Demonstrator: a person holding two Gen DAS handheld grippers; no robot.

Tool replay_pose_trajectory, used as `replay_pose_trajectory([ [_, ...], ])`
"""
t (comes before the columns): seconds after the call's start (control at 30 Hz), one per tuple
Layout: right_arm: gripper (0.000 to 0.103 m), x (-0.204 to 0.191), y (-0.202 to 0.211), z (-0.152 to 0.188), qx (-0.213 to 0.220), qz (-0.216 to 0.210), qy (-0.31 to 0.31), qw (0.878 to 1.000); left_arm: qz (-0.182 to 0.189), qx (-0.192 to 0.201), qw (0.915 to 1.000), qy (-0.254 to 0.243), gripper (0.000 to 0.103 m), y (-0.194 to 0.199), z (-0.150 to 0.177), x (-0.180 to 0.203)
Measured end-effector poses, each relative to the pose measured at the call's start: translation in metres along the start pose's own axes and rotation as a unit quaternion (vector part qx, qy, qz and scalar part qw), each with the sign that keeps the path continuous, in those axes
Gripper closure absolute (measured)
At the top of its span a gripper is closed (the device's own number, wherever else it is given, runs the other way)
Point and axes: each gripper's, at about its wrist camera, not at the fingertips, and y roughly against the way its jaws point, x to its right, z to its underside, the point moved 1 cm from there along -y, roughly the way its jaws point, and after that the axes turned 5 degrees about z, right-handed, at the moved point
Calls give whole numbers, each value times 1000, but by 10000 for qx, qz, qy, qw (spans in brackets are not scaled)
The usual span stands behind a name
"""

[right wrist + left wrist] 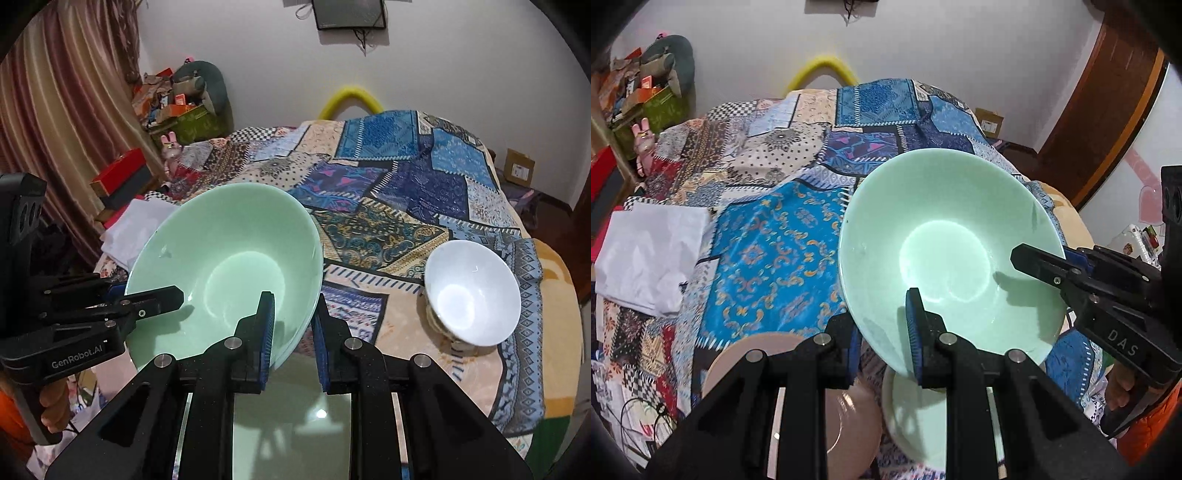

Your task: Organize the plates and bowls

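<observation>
The glossy pale-green round ceramic bowl (945,254) is held tilted above the patchwork-covered bed (768,236), its opening facing up and toward the cameras. It has no long axis; the interior is smooth, with a lighter circular base. The left gripper (882,339) and the right gripper (293,341) each pinch opposite parts of its rim. A white bowl (472,291) rests near the bed's right edge.

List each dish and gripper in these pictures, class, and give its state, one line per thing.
green bowl: lifted off the bed, tilted, rim gripped on two sides.
left gripper: fingers straddle the bowl rim, closed on it.
right gripper: fingers straddle the opposite rim, closed on it.
green plate: flat below the bowl.
pink plate: flat beside the green plate.
white bowl: resting tilted on the bedspread, empty.
</observation>
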Motion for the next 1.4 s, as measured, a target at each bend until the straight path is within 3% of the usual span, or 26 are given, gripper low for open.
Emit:
replay_pose_trajectory([
  [0.6,85,-73,-9,25,-124,-484,208,9985,-292,34,9983,501,81,52,60,-63],
  [0.97,85,-103,-37,45,-474,-731,265,9958,-392,-198,9959,793,81,44,96,-100],
  [1.4,85,-115,-62,64,-874,-759,305,9928,-405,-472,9945,838,81,25,117,-115],
])
